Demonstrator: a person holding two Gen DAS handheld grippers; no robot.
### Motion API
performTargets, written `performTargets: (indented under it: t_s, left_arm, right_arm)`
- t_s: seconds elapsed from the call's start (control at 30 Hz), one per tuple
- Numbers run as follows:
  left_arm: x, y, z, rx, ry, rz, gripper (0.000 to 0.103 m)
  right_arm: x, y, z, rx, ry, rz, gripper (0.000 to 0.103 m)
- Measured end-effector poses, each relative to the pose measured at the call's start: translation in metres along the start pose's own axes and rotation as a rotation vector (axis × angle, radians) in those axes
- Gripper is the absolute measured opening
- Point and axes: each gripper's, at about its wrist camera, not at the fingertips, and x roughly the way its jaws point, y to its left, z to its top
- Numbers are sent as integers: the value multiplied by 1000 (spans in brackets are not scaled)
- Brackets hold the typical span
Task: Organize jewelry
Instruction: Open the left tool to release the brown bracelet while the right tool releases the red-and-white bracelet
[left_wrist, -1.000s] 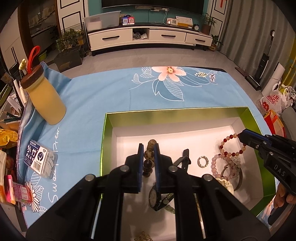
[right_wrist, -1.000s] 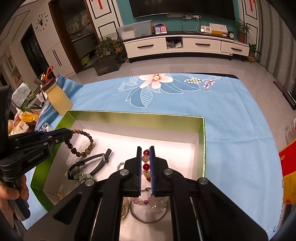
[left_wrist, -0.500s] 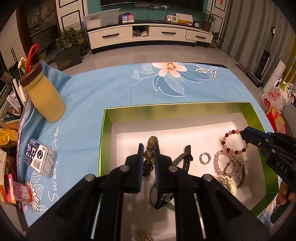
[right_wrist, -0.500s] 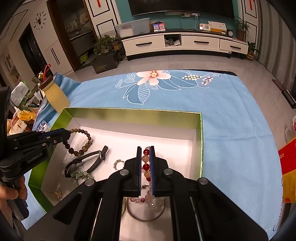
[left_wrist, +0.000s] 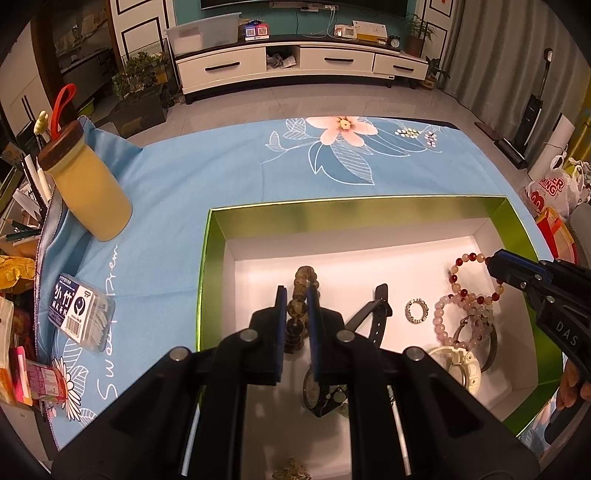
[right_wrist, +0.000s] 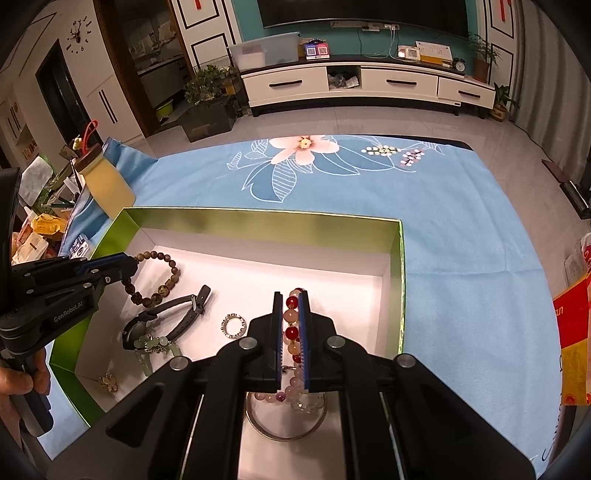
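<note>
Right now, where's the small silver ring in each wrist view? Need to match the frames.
Left wrist: silver ring lies on the box floor, right of centre, between the black watch strap and the pink bead bracelet.
Right wrist: silver ring lies left of the gripper fingers, below the strap.
Shared landmark: green box.

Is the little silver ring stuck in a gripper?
No, the silver ring lies loose on the box floor, between both grippers.

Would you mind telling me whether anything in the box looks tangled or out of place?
Yes: at the box's right end, the pink bead bracelets lie heaped over a metal bangle and white watch, overlapping rather than separated.
</note>
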Motion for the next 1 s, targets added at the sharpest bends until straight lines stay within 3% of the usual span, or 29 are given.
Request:
performTargets:
  t_s: [1.0]
  left_arm:
    - [5,-1,-1,4,20,6,11]
  right_arm:
    - [5,-1,-4,-2,33,-7,8]
